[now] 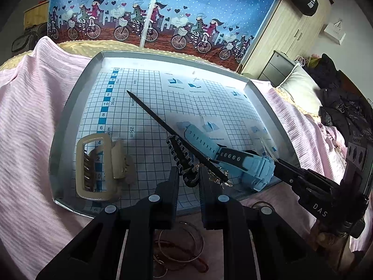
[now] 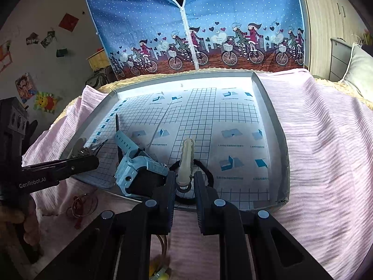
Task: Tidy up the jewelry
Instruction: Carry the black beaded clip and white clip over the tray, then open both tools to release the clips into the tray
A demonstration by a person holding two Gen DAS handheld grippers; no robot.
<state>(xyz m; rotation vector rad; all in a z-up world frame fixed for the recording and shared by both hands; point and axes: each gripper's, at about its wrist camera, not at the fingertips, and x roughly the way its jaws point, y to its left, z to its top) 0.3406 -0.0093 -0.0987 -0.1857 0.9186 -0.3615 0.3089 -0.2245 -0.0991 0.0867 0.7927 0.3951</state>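
Jewelry and hair things lie scattered in a shallow grey tray lined with gridded paper, set on a pink blanket over a bed. In the left wrist view, the left gripper sits at lower centre, its fingers closed on a black-and-white braided cord at the tray's near edge. A beige hair claw rests at lower left of the tray. A light blue watch lies at lower right, with a long black stick slanting across the tray over its strap. Thin metal bangles lie on the blanket at the bottom, outside the tray.

In the right wrist view, the right gripper is at lower centre, fingers pressed around a pale, narrow hair clip that stands above a black hair tie in the tray's near part. The watch lies just left of it. A blue printed fabric wardrobe with cyclists fills the top of both views.
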